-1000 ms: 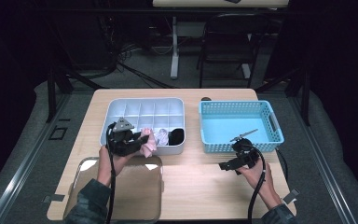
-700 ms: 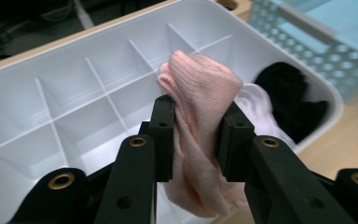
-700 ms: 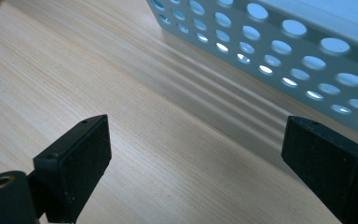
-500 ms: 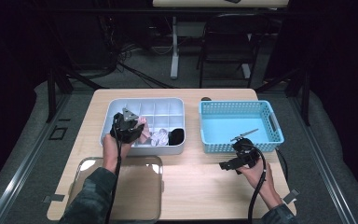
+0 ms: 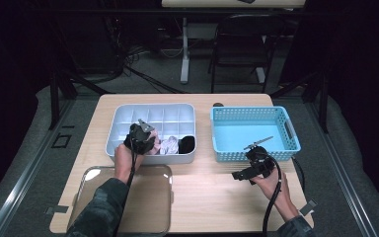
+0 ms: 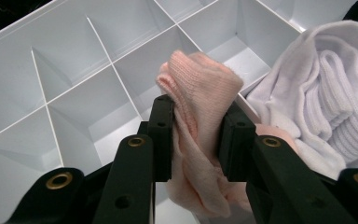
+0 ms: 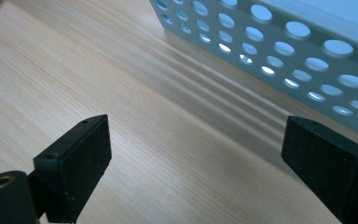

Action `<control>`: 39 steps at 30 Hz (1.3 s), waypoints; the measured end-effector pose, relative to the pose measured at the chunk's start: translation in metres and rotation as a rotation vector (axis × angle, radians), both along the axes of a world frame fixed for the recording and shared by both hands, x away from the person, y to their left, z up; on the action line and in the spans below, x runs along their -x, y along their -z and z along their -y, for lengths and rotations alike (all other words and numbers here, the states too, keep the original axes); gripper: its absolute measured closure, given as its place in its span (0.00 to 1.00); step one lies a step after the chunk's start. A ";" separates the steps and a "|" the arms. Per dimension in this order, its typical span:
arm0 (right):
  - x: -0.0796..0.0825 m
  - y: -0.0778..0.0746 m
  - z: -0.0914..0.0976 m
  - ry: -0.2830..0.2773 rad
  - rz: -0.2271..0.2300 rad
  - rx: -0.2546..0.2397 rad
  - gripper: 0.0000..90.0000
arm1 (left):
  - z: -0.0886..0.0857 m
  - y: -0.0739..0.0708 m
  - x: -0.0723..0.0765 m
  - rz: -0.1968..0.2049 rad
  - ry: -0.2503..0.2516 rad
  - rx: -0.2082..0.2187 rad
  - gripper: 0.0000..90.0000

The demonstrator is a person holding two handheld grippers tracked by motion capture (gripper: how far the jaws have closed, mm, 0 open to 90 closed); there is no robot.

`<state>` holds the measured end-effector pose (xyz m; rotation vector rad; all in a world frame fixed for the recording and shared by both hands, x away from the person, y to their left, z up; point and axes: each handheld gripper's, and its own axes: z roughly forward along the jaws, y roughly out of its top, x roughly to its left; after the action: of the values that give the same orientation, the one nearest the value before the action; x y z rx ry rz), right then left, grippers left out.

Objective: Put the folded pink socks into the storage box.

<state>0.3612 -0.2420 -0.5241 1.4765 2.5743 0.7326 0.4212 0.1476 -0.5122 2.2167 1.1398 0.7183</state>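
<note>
Two jaws of the left gripper (image 6: 196, 140) pinch a pink sock (image 6: 200, 93), plain in the left gripper view. It is soft, ribbed and folded, hanging over a front cell of the white tray (image 5: 128, 111) beside a white sock (image 6: 326, 93). The left forearm reaches forward; the right gripper (image 5: 249, 170) rests gaping over the table (image 7: 74, 70).

Dim room w/ dark, near-black surroundings. A light wood table (image 5: 207, 197) sits lit in the centre on grey carpet floor (image 5: 24, 187). Behind it, a black chair (image 5: 239, 44) and a pale table leg (image 5: 184, 49). Tangled black cables (image 5: 133, 59) lie on the floor at back left. Black frame posts (image 5: 54, 94) stand at either side.
</note>
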 end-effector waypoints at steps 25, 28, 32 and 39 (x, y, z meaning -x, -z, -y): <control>0.000 0.003 -0.002 0.012 -0.011 -0.011 0.09 | -0.010 -0.019 -0.014 -0.197 -0.001 0.121 0.53; 0.000 0.003 -0.002 0.009 -0.013 -0.014 0.09 | -0.010 -0.017 -0.017 -0.233 0.000 0.124 0.70; -0.001 0.003 -0.001 0.010 -0.017 -0.009 0.10 | -0.010 -0.011 -0.017 -0.276 0.006 0.115 0.80; 0.000 0.003 -0.002 0.001 -0.019 0.004 0.10 | -0.008 -0.005 -0.017 -0.297 0.017 0.086 0.80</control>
<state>0.3616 -0.2400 -0.5267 1.4907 2.5871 0.7168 0.4377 0.1551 -0.5072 2.3083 1.2639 0.3312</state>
